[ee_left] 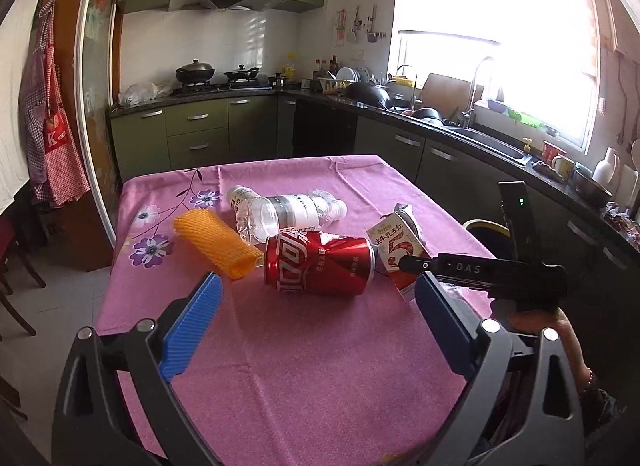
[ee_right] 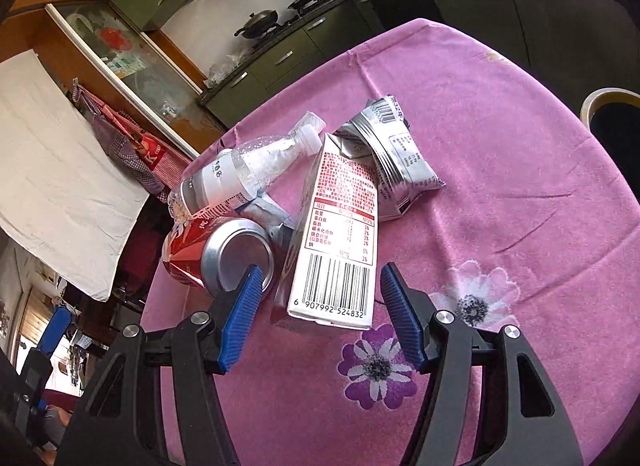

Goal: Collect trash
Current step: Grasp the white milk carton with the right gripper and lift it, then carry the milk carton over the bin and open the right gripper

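On the pink flowered tablecloth (ee_left: 320,366) lies a heap of trash. A dented red can (ee_left: 320,264) lies on its side just ahead of my left gripper (ee_left: 317,286), whose blue pads stand wide open around nothing. Behind the can are a clear plastic bottle (ee_left: 288,211) and an orange foam net (ee_left: 216,244). The white-and-red milk carton (ee_right: 336,250) lies with its near end between the tips of my right gripper (ee_right: 320,270), which is open, pads not pressing. Beside the carton are the can (ee_right: 224,254), the bottle (ee_right: 240,173) and a silver snack wrapper (ee_right: 400,161).
A chair back (ee_right: 608,101) stands past the table's right edge. Green kitchen cabinets (ee_left: 208,133) and a crowded counter with a sink (ee_left: 492,145) run behind the table. Aprons (ee_left: 56,137) hang at the left. A hand (ee_left: 540,322) holds the right gripper's body.
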A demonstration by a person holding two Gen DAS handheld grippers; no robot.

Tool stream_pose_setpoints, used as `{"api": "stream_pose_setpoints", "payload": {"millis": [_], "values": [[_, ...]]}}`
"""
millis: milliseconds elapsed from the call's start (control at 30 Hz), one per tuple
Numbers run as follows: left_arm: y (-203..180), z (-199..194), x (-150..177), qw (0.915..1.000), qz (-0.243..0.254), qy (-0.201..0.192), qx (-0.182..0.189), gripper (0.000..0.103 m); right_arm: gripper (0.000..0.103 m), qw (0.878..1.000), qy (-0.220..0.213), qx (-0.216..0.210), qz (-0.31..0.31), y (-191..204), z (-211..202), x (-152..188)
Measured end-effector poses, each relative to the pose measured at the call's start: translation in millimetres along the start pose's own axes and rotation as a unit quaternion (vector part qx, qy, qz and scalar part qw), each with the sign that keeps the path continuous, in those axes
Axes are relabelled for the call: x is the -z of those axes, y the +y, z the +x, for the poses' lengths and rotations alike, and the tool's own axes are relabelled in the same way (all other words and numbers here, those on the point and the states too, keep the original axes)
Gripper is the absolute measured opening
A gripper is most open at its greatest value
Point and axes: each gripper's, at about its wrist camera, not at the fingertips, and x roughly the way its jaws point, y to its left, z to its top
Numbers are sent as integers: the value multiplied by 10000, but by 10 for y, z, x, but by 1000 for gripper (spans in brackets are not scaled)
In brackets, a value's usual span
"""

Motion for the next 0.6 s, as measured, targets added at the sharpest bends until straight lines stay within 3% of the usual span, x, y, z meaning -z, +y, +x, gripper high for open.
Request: {"api": "stream_pose_setpoints", "payload": {"millis": [67, 100, 133, 267, 600], "values": [[32, 12, 12, 10000, -23, 15, 20, 92, 61, 10000, 38, 6, 46, -25, 33, 21], [47, 18, 19, 10000, -37, 26, 21, 92, 58, 10000, 44, 18, 60, -24, 56, 18], [62, 23, 27, 10000, -54, 36, 21, 92, 48, 10000, 41, 33, 50, -22, 77, 21], [108, 34, 45, 9999, -102, 69, 33, 92, 40, 10000, -53, 61, -44, 1, 40, 36], [80, -8, 65, 9999, -64, 76, 42, 92, 38, 9947, -422, 440, -830, 246, -368, 221]]}}
